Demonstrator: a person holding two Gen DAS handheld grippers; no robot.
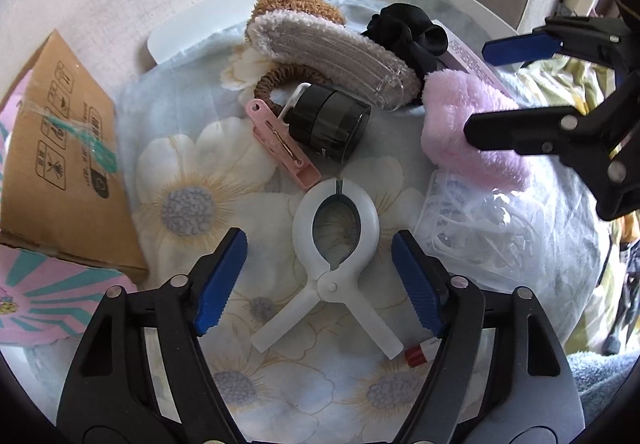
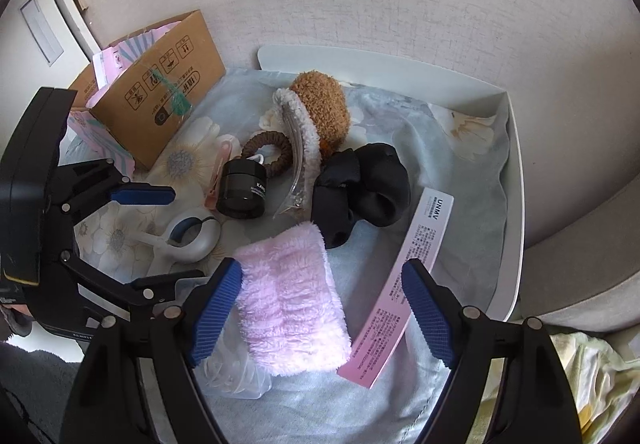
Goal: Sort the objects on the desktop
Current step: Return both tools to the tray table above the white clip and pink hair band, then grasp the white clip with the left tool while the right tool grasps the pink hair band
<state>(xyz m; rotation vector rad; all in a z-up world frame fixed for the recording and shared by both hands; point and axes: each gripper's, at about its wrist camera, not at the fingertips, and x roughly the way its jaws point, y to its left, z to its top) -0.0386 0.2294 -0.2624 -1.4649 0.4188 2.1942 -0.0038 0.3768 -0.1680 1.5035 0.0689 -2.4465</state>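
My left gripper (image 1: pixel 320 280) is open and straddles a white plastic clamp (image 1: pixel 334 264) lying on the flowered cloth. Beyond it lie a pink hair clip (image 1: pixel 280 140), a black jar (image 1: pixel 328 122), a brown hair tie (image 1: pixel 288 78), a fluffy beige hair clip (image 1: pixel 332 48) and a black scrunchie (image 1: pixel 408 32). My right gripper (image 2: pixel 322 308) is open over a pink fluffy headband (image 2: pixel 292 296); it also shows in the left wrist view (image 1: pixel 500 84). The left gripper (image 2: pixel 156 236) shows at the left of the right wrist view, around the clamp (image 2: pixel 192 236).
A cardboard box (image 1: pixel 60 148) with pink packaging stands at the left by the wall. A clear plastic bag (image 1: pixel 480 228) lies right of the clamp. A pink-and-white carton (image 2: pixel 404 284) lies right of the headband. A white tray rim (image 2: pixel 512 204) borders the cloth.
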